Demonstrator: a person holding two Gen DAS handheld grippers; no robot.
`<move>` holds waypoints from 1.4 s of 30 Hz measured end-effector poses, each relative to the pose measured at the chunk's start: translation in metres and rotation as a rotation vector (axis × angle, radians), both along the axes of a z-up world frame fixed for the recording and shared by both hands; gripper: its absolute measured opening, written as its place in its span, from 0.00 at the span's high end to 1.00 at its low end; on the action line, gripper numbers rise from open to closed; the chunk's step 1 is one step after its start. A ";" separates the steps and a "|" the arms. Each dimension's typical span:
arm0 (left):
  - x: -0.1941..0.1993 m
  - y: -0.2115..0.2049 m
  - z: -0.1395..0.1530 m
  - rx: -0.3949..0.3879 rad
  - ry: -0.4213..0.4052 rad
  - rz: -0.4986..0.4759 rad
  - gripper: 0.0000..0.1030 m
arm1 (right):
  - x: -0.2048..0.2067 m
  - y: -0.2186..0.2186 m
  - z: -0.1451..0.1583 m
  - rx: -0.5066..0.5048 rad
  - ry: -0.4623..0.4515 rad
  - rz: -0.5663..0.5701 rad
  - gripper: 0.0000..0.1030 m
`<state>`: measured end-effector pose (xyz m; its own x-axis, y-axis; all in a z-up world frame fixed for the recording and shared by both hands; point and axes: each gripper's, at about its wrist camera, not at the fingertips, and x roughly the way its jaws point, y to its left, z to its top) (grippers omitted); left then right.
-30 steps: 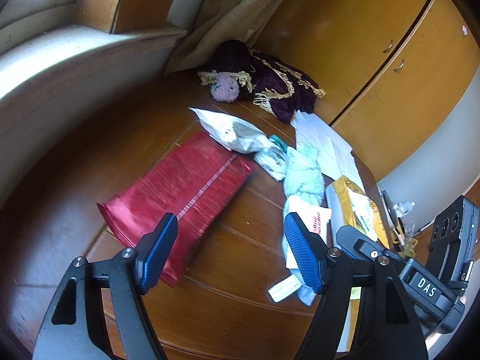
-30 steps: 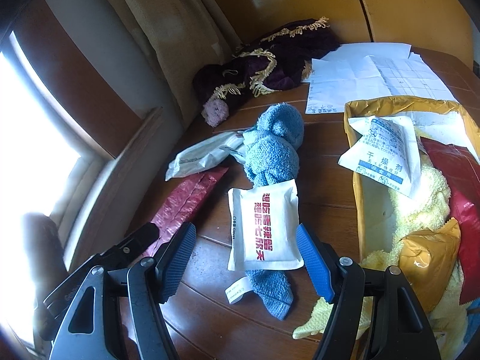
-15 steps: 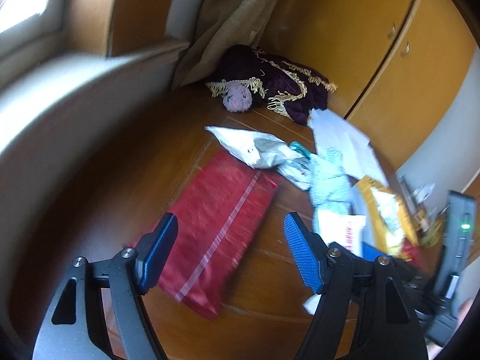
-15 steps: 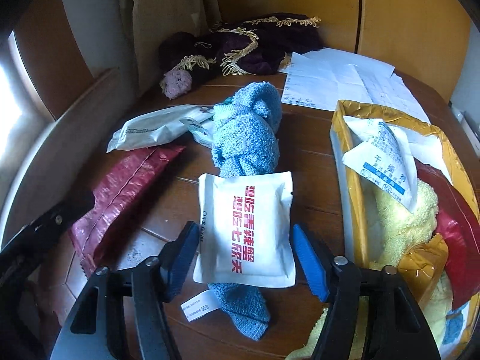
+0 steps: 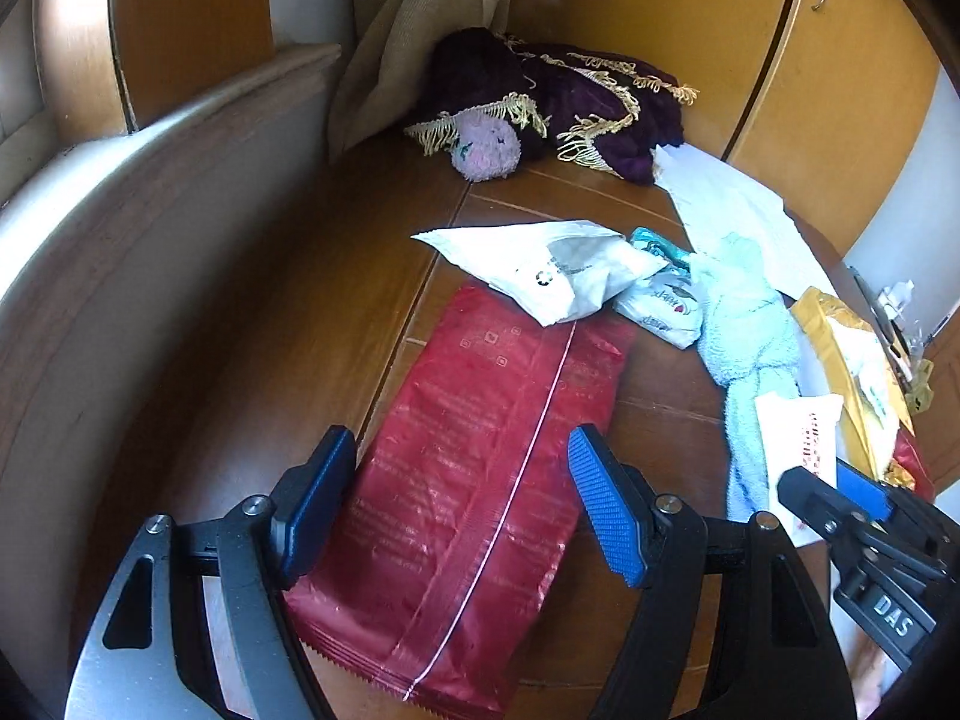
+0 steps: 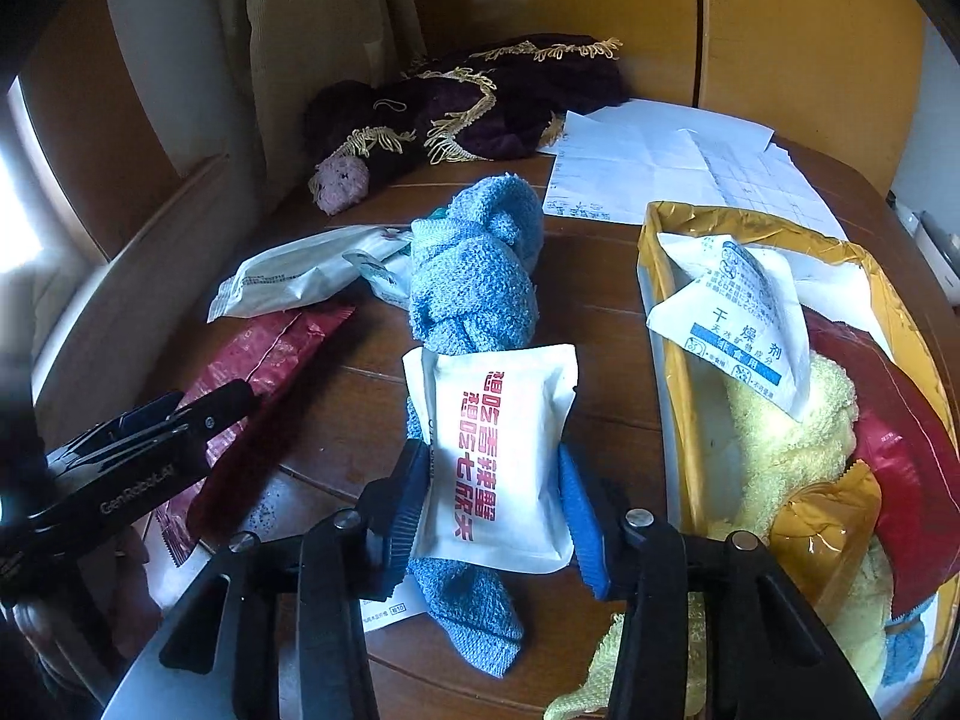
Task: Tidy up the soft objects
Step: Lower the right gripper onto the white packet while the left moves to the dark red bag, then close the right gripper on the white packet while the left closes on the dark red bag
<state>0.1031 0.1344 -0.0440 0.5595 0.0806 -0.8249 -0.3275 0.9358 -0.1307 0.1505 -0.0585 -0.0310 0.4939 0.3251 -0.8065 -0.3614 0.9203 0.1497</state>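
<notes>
The right hand-held gripper (image 6: 495, 510) pinches the white pouch (image 6: 495, 456) by its sides; it looks light, soft, squashy. The left hand-held gripper (image 5: 459, 510) hangs spread.

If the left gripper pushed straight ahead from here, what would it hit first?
Most likely the red bag: it lies flat on the table between the open fingers of the left gripper and directly ahead. The white bag comes after. Height above the red bag is unclear.
</notes>
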 end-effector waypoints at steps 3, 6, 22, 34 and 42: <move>0.002 -0.003 0.000 0.018 0.003 -0.001 0.29 | -0.002 -0.002 0.002 0.017 -0.008 0.002 0.56; 0.004 -0.006 -0.002 0.030 0.002 0.000 0.24 | -0.003 -0.003 0.004 0.034 -0.011 0.005 0.56; 0.000 -0.010 -0.005 0.037 -0.023 0.017 0.29 | -0.001 -0.017 0.008 0.108 0.006 -0.003 0.57; -0.046 -0.023 0.002 0.015 -0.036 0.009 0.47 | -0.004 -0.018 0.012 0.136 -0.005 0.008 0.56; -0.059 -0.021 0.004 -0.095 -0.020 -0.003 0.40 | -0.006 -0.017 0.013 0.144 -0.005 0.015 0.56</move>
